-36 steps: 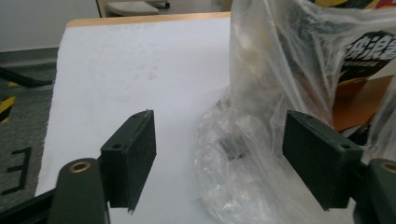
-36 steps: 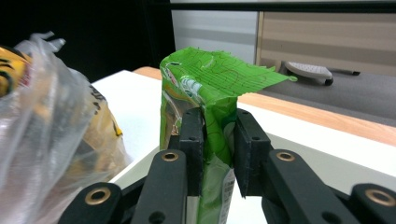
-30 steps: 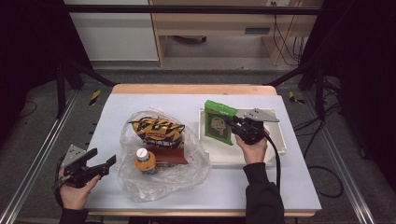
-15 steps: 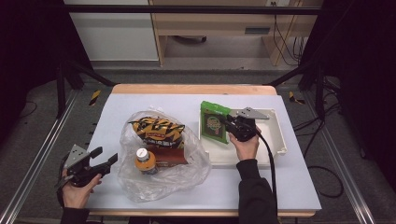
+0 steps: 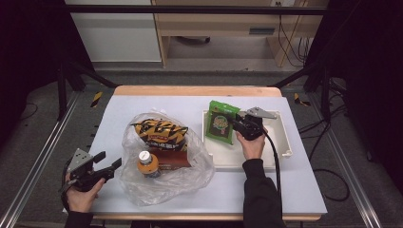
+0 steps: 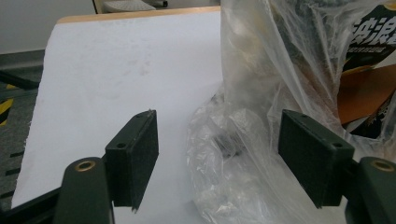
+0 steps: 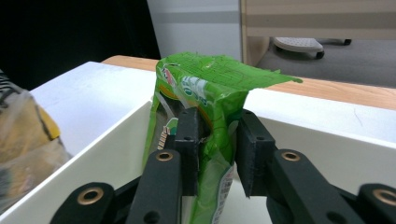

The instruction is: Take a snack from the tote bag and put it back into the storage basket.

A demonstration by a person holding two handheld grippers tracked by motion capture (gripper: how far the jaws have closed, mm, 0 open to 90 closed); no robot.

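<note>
Right hand-held gripper (image 7: 215, 154) pinching green packet (image 7: 205, 93) over white tray (image 5: 280, 130), jaws just loosening; placing nearly done. Left hand-held gripper (image 6: 219, 154) spread beside plastic bag (image 5: 166, 185); snacks left inside.

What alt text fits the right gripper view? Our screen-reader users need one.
The right gripper's two black jaws pinch a green snack packet upright over a white tray; they have just been opening slightly. A clear plastic bag lies at the left edge.

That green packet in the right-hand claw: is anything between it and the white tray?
Nothing visible. The right gripper holds the green packet already over the white tray, and the tray floor beneath looks bare.
</note>
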